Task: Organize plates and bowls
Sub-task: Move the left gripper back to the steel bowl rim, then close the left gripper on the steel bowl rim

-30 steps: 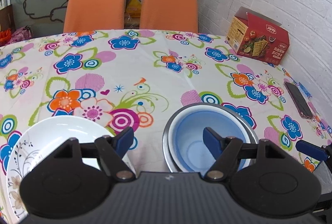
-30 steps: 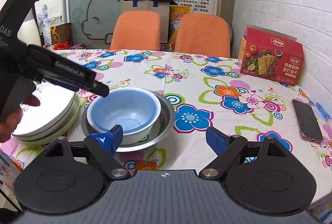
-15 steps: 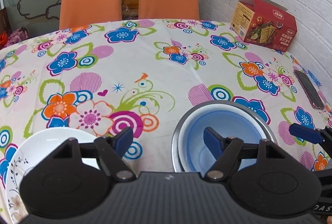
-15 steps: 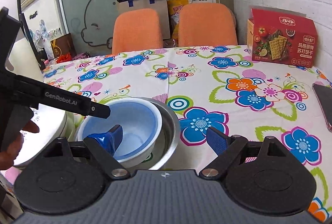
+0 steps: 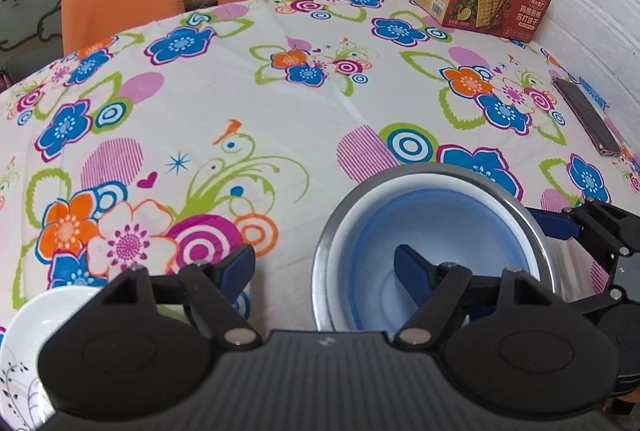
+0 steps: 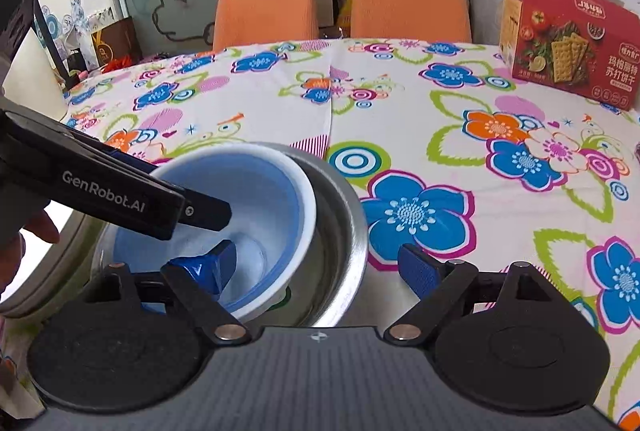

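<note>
A blue bowl [image 5: 440, 215] sits nested in a steel bowl [image 5: 440, 167] on the flowered tablecloth. My left gripper [image 5: 324, 263] is open and straddles their left rims, its right finger inside the blue bowl and its left finger outside. In the right wrist view my right gripper [image 6: 318, 261] is open too. It straddles the right side, left finger inside the blue bowl [image 6: 260, 191], right finger outside the steel bowl [image 6: 344, 227]. White plates [image 6: 60, 263] are stacked to the left, and the top plate [image 5: 24, 331] shows in the left wrist view.
A red cracker box [image 5: 484, 7] stands at the far right by the brick wall. A phone [image 5: 588, 119] lies near the table's right edge. Two orange chairs [image 6: 264, 7] stand behind the table. A hand [image 6: 32, 231] holds the left gripper.
Both grippers have come forward and lower over the nested bowls, each now with one finger inside the blue bowl. Both stayed open. The bowls have not moved.
</note>
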Demonstrator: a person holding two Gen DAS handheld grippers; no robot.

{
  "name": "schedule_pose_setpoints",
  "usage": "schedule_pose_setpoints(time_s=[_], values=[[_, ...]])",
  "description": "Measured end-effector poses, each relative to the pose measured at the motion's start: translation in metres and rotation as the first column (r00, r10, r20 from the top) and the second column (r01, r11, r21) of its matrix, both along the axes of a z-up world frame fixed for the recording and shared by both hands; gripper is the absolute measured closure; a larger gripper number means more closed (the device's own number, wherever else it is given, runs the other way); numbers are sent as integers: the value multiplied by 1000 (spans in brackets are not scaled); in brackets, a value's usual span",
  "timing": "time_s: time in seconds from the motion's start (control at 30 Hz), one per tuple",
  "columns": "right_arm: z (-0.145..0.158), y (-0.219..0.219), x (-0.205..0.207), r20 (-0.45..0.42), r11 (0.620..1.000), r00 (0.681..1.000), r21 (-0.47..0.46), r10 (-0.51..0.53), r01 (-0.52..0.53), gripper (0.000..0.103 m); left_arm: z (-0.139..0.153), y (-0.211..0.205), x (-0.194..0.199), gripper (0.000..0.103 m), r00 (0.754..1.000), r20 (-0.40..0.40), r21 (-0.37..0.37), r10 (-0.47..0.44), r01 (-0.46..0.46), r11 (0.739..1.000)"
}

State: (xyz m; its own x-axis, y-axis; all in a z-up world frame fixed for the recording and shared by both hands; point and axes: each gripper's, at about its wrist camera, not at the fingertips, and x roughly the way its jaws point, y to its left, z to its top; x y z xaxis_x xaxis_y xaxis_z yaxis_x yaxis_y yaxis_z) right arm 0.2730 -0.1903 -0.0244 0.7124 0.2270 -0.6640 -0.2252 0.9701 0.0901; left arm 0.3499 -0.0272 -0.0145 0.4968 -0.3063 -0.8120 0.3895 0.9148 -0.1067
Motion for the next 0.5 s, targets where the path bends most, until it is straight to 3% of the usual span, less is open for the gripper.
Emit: schedule_pose_setpoints(time_s=[0.27,0.5], values=[[-5,6,-4,36,999,998,10,-52,51,24,-7,-4,0,26,999,1,-20,-43,43,999],[-8,8,-9,71,997,994,26,-79,77,22,-7,-2,1,26,1000,-2,-31,-23,23,999]])
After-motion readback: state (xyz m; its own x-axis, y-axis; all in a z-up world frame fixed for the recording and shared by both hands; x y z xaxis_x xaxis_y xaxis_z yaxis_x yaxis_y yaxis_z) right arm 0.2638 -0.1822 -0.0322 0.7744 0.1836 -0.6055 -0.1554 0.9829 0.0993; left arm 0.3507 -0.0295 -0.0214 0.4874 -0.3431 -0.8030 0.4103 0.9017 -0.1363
